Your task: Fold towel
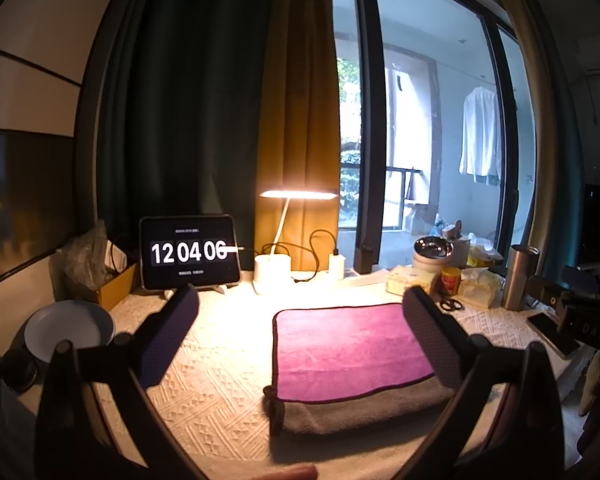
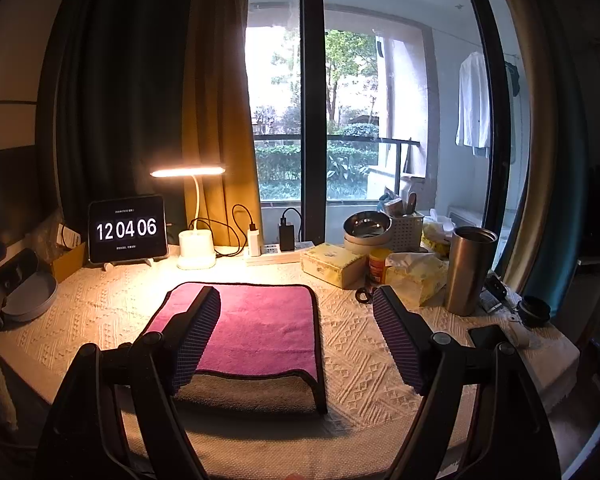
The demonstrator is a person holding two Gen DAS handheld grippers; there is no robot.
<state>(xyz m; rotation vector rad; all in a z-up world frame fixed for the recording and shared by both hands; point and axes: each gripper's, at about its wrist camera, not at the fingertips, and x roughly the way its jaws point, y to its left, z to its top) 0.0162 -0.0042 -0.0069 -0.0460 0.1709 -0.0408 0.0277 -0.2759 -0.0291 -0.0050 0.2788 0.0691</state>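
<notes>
While both grippers (left (image 1: 300, 320), right (image 2: 296, 320)) gape, towel (image 2: 256, 324) lies folded.

Two light sources compete in both views: a warm desk lamp (image 1: 298, 195) whose bar glows almost blown out, and cool daylight through the window (image 2: 340, 120), overexposed at its upper panes. The lamp casts a yellow pool over the table (image 1: 220, 380), fading to dimness near the camera. The towel (image 2: 260, 328) throws a dark shadow along its near edge. The curtain (image 1: 196, 100) and room corners sink into near black. Fisheye bending curves the window frames and walls strongly at the borders, with heavy vignetting. The tablet clock (image 2: 127, 229) reads sharp in the right view but smeared in the left
</notes>
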